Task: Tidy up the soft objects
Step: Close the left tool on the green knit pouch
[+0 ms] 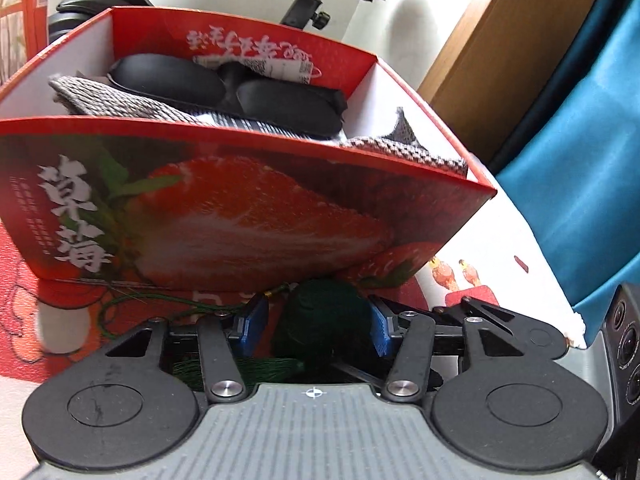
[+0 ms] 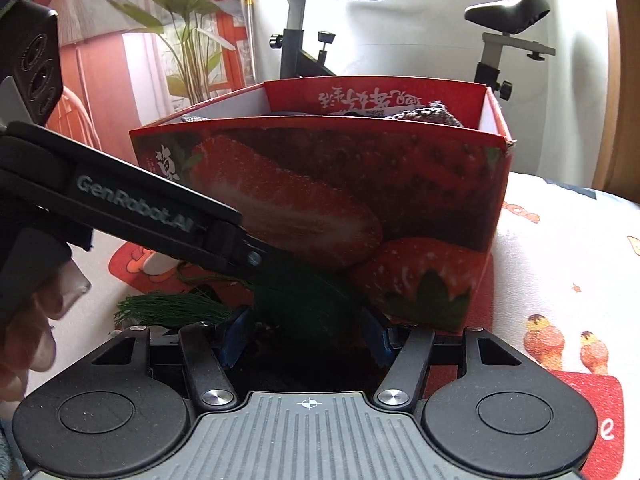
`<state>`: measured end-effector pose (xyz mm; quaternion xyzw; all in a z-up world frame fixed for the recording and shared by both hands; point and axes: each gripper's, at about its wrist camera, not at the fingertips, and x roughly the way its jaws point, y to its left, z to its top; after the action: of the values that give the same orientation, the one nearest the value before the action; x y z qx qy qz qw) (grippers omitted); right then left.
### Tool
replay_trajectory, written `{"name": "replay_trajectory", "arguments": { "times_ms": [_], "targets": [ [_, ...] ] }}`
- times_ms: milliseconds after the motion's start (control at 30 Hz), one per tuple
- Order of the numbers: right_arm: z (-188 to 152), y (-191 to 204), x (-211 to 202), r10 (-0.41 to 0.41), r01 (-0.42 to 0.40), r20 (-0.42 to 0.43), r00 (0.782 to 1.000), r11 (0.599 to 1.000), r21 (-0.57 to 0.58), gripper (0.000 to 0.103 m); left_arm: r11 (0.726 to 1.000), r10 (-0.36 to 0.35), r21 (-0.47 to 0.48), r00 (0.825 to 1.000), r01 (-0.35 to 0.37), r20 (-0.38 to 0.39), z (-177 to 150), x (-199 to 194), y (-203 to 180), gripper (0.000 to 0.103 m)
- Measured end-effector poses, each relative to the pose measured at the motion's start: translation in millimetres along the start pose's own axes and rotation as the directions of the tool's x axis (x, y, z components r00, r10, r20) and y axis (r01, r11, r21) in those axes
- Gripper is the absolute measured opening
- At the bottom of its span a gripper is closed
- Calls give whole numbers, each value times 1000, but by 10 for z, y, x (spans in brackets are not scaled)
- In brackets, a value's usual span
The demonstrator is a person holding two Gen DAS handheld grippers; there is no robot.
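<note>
Progress: we judge it partly done. The red box [image 1: 240, 208] already holds a grey knit piece [image 1: 120, 100] w/ a black eye mask [image 1: 224, 92] on top, plus another grey knit bit [image 1: 420, 152] at its near right corner.
Left to do: the green pompom [image 1: 320, 320] is not in yet. It lies on the printed cloth [image 1: 500, 240] just near of the box's front wall, w/ its green cord [image 1: 132, 304] trailing left and its green tassel [image 2: 172, 308] fanned out to the left.
Left claw [image 1: 316, 312]: about half apart, straddling the pompom. The right blue pad looks to touch it, the left pad shows a slim gap, so we call it no firm grip yet.
Right claw [image 2: 305, 328]: also about half apart, low on the cloth w/ green fluff btwn the pads. It's too dark there for us to tell if they press on it.
Next, our guess: pinch the pompom, lift it over the front wall, drop it on the pile, cord and tassel incl.
Risk: the cord or tassel may snag on the rim or hang out.
Other loose items: we see none in these views, but the far side of the box is hidden.
</note>
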<state>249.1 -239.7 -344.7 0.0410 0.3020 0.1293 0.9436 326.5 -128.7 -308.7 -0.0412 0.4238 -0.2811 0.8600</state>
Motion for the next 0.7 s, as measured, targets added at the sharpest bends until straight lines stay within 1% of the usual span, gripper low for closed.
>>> {"name": "replay_trajectory", "arguments": {
  "times_ms": [100, 167, 267, 367, 433, 533, 700],
  "targets": [
    [6, 10, 60, 5, -6, -8, 1000, 1000, -4, 57, 1000, -4, 7, 1000, 4, -14, -13, 91, -16, 53],
    [11, 29, 83, 5, -5, -15, 1000, 1000, 0, 57, 1000, -18, -6, 1000, 18, -19, -23, 127, -1, 52],
    [11, 51, 89, -3, 3, -22, 1000, 1000, -6, 58, 1000, -20, -17, 1000, 20, -15, -34, 173, 15, 51],
    [6, 73, 95, -15, 15, -23, 1000, 1000, -9, 57, 999, -28, -32, 1000, 28, -5, -74, 174, 26, 47],
    [23, 90, 74, -23, 23, -28, 999, 1000, 8, 52, 999, -32, -30, 999, 32, 0, -103, 147, 21, 46],
    [47, 156, -8, -22, 22, -8, 1000, 1000, 3, 50, 999, -36, -25, 999, 37, 19, -147, 55, 12, 45],
    [71, 310, -213, -30, 32, 45, 999, 999, -44, 50, 998, -57, -22, 996, 59, 64, -189, -192, 14, 45]
  ]
}}
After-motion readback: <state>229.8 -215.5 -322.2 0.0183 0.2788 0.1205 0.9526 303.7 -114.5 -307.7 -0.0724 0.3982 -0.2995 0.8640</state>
